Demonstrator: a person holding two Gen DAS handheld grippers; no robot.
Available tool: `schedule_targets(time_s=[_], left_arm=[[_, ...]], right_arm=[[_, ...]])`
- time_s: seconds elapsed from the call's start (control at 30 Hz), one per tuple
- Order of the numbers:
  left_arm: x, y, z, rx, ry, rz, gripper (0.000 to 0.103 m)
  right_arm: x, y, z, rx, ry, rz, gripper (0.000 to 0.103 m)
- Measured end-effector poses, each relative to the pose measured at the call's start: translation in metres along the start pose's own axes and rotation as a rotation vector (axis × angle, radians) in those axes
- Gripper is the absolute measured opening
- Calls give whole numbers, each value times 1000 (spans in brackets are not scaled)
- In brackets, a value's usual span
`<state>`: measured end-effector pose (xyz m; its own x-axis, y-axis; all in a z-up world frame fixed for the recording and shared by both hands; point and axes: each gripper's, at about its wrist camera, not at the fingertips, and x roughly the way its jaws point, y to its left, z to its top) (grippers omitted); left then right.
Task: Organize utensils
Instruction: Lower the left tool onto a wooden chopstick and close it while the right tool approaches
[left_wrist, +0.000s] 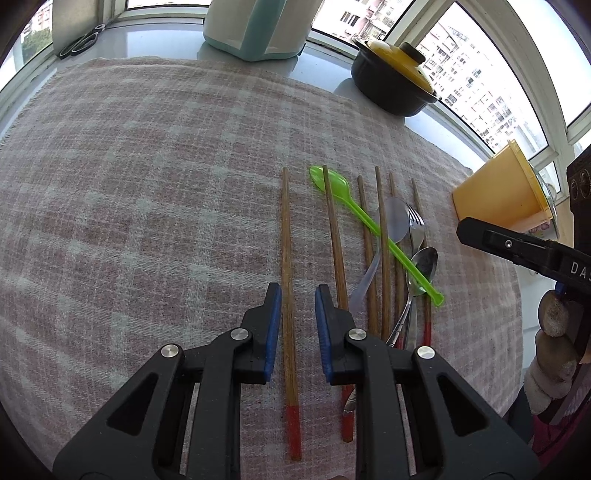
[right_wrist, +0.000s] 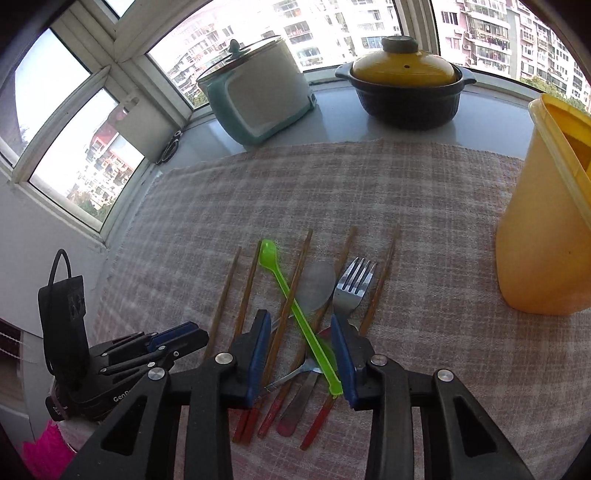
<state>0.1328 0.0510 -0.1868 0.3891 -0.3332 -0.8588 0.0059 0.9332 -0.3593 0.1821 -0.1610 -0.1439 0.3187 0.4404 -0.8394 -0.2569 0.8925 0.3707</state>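
Several wooden chopsticks with red ends lie side by side on the checked cloth (left_wrist: 147, 184). One chopstick (left_wrist: 287, 295) lies apart on the left, between the fingers of my open left gripper (left_wrist: 297, 291). A green plastic spoon (left_wrist: 369, 221) lies slantwise over the pile, with a clear spoon (left_wrist: 395, 218), a metal fork (left_wrist: 415, 221) and a metal spoon (left_wrist: 424, 262). In the right wrist view my right gripper (right_wrist: 299, 321) is open low over the pile, astride the green spoon (right_wrist: 295, 306) and beside the fork (right_wrist: 352, 284). A yellow container (right_wrist: 546, 229) stands at the right.
A white and teal cooker (right_wrist: 258, 96) and a dark pot with a yellow lid (right_wrist: 404, 85) stand on the sill behind the cloth. Scissors (left_wrist: 81, 42) lie at the far left of the sill. The left gripper (right_wrist: 155, 347) shows at the right wrist view's lower left.
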Motion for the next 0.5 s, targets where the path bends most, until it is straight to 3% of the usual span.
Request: schedule_targets(time_s=[0.3,0.5], left_arm=[[6,1,3,-9,6,-13,14],[16,0,10,5,24,-3,14]], right_arm=[[39,2,19,61,86,58,23],[58,9,27,51,119,37,23]])
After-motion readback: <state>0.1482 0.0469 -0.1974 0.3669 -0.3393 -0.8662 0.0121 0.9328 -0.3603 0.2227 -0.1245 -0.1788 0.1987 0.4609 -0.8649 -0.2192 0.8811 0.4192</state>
